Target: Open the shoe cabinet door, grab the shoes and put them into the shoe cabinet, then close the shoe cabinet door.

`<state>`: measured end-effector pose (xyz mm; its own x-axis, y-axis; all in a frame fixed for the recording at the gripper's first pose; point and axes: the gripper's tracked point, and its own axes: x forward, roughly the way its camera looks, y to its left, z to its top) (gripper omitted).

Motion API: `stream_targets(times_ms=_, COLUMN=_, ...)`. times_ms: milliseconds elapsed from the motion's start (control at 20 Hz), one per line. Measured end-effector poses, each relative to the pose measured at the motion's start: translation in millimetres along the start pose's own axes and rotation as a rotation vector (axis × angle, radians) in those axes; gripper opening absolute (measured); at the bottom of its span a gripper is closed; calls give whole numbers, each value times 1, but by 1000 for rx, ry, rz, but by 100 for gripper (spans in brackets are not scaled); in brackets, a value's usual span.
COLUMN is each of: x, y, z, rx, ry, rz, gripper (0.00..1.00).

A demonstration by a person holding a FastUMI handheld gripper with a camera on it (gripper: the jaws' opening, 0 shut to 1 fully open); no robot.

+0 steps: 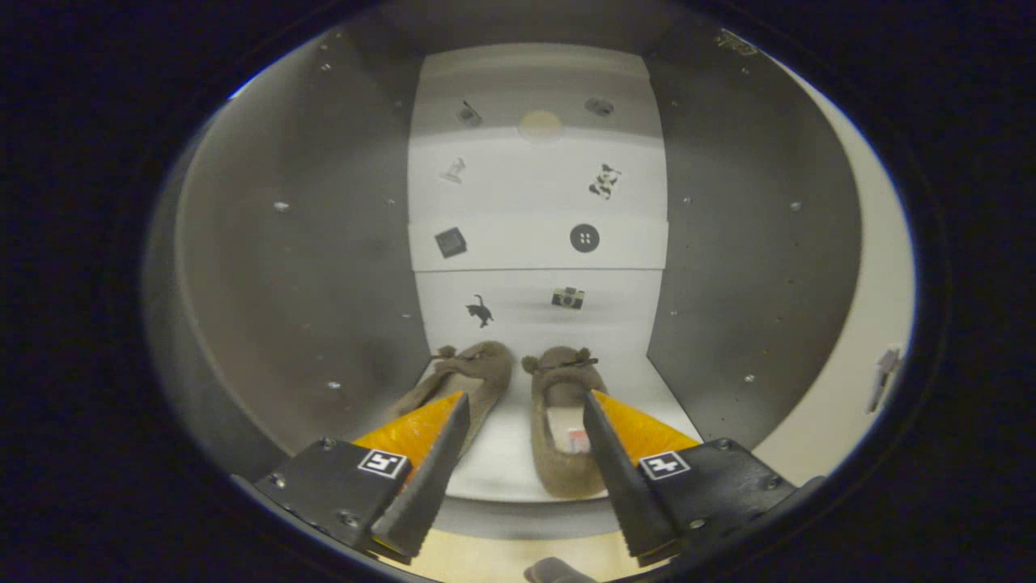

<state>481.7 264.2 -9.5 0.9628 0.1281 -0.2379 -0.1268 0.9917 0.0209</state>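
Two tan fabric shoes lie side by side on the white bottom shelf (502,461) of the shoe cabinet, toes toward its back. The left shoe (473,376) is partly hidden behind my left finger. The right shoe (560,421) lies just inside my right finger, its heel near the shelf's front lip. My gripper (526,397) is open at the cabinet's mouth, and neither finger presses on a shoe. The cabinet door (858,340) stands swung open on the right.
Grey side walls (299,283) close in the compartment left and right. The white back panel (534,210) carries small dark stickers and a round hole near the top. A strip of wooden floor (486,559) lies below the shelf's front edge.
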Motion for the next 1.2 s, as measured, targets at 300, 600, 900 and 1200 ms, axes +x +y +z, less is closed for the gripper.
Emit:
stream_targets(times_ms=300, x=-134, y=3, z=-1, rx=-16, ry=-88, rz=-8, gripper=98)
stream_targets(times_ms=600, x=-277, y=-6, z=-17, rx=-41, ry=-172, rz=-12, gripper=98)
stream_targets(times_ms=900, x=-395, y=-33, z=-38, rx=-48, ry=-208, rz=-14, gripper=98)
stream_targets(times_ms=1200, x=-464, y=-94, z=-47, rx=-54, ry=-229, rz=-43, gripper=98)
